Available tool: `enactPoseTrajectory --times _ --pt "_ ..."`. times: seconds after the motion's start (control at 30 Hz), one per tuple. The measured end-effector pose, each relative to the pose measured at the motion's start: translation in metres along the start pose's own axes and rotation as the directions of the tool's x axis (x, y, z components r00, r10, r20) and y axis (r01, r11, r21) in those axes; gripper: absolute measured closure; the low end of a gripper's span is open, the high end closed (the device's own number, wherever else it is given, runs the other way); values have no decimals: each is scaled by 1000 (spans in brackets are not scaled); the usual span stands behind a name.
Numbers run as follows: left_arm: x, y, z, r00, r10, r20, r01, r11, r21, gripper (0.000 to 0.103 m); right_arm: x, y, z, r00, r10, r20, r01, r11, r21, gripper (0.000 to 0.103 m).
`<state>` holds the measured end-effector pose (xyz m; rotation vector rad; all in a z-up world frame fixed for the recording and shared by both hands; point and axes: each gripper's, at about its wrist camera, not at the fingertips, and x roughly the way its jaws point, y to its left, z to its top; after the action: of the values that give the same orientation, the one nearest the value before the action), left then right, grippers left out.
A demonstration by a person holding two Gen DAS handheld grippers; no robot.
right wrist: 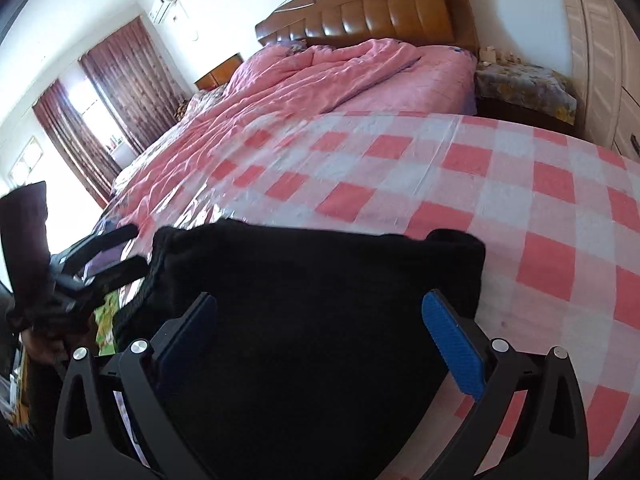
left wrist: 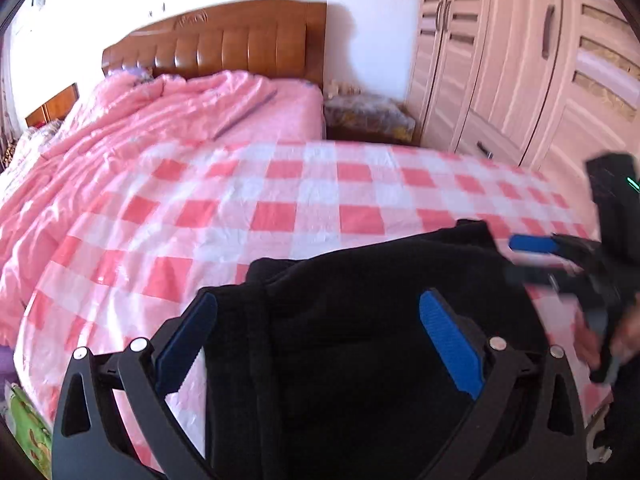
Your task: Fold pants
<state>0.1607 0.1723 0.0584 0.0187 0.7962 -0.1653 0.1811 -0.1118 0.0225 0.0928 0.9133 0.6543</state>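
The black pants (left wrist: 360,320) lie in a folded bundle on the red and white checked cloth (left wrist: 280,200), near the bed's front edge. They also show in the right wrist view (right wrist: 320,300). My left gripper (left wrist: 320,340) is open, its blue pads spread over the pants with nothing between them. My right gripper (right wrist: 320,344) is open too, spread over the pants' right part. Each gripper shows in the other's view: the right one (left wrist: 536,256) at the pants' right edge, the left one (right wrist: 116,252) at their left edge.
A pink quilt (left wrist: 120,140) covers the far half of the bed below a brown headboard (left wrist: 224,44). A covered nightstand (left wrist: 368,116) and a tall wardrobe (left wrist: 520,60) stand at the right. Curtains (right wrist: 100,100) hang at the left.
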Motion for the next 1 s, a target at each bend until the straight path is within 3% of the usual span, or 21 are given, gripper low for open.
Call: enactPoseTrajectory --times 0.13,0.2,0.3,0.37,0.43,0.53,0.63,0.73,0.87,0.93,1.0 --pt "45 13 -17 992 49 -113 -53 998 -30 2 30 1 -11 996 -16 -84 13 999 -41 4" --pt "65 24 -26 982 33 -185 -50 995 -91 2 31 -11 -10 998 11 -54 -11 1000 -8 4" --pt "64 34 -28 982 7 -187 -33 991 -133 2 15 -21 -3 998 62 0 -62 994 85 5" --pt "70 38 -29 978 -9 -208 -23 989 -149 1 3 -13 0 992 116 41 -118 991 58 4" --pt "72 41 -29 978 -34 -205 -3 984 -176 1 7 -2 0 982 191 1 -191 982 13 4" --pt "71 40 -31 980 -39 -194 4 985 -175 1 34 -2 5 994 77 -83 -82 995 -58 4" --pt "67 37 -33 983 -25 -181 -5 987 -163 1 27 -14 24 997 63 -46 -61 997 54 4" --pt "66 37 -34 985 -26 -170 -2 986 -165 1 21 -6 37 992 129 -9 -129 990 55 4" --pt "65 38 -34 986 -38 -164 9 984 -176 1 70 -19 40 978 94 -186 -81 994 75 5" --pt "65 38 -35 986 -32 -162 4 985 -171 1 64 -35 48 985 127 -118 -108 981 161 5" --pt "64 37 -35 986 -30 -162 2 986 -167 1 46 -32 54 997 50 -54 -41 986 164 5"
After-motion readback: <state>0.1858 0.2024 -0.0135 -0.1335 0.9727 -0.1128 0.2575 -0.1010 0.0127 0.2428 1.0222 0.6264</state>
